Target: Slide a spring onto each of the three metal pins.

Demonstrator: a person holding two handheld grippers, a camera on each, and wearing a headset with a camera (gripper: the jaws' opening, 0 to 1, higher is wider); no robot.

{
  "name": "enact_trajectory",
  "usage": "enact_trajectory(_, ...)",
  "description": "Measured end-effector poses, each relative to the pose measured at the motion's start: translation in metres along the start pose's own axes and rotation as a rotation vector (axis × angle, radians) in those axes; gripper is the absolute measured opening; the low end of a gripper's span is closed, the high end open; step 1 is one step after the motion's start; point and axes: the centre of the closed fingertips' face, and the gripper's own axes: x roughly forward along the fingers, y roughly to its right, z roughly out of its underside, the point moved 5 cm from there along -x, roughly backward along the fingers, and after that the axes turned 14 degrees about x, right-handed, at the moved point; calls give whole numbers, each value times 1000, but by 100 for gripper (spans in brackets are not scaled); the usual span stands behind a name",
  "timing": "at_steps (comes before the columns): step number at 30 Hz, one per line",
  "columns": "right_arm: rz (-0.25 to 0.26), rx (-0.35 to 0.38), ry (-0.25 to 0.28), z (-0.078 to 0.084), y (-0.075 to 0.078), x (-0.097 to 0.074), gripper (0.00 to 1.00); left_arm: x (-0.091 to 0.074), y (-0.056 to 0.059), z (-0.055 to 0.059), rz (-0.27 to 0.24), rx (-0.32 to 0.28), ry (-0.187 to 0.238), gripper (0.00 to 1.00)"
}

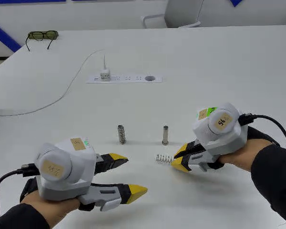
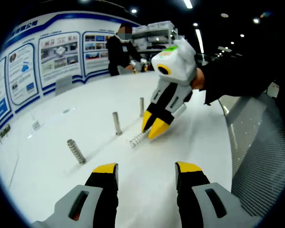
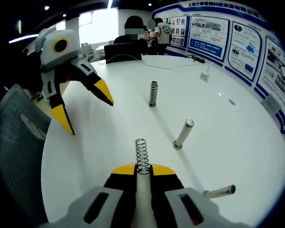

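White tabletop (image 1: 205,62) spreads across the head view, and you hold the left gripper (image 1: 128,174) low at the near left, its yellow-tipped jaws spread apart with nothing between them. Your right gripper (image 1: 178,161) sits at the right, its jaws pinched on one end of a loose spring (image 1: 164,158) that sticks out leftward from the tips. Beyond them stand a sprung pin (image 1: 121,134), already wearing its spring, and a bare pin (image 1: 165,135) to its right. In the left gripper view your own jaws gape, and the right gripper comes in ahead with the loose spring at its tips, near the bare pin. A third pin (image 2: 142,107), also bare, stands behind. In the right gripper view your jaws clamp the loose spring, which points forward. The sprung pin stands farther ahead and the bare pin to the right.
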Motion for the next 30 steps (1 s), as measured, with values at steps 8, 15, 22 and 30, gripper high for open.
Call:
enact_trajectory(8,-51,-37,1,-3,-20,-16,12,17,-3,-12,41,85,-9,46)
enact_trajectory(15,-83,-68,-11,-3,-31,-25,12,24,3,-16,81,131,-6,40)
enact_trajectory(22,-124,-97,-34,-4,-43,-29,12,26,11,-19,120,191,-1,31)
enact_trajectory(30,-147,-108,-54,-3,-49,-29,12,28,17,-23,144,236,8,22)
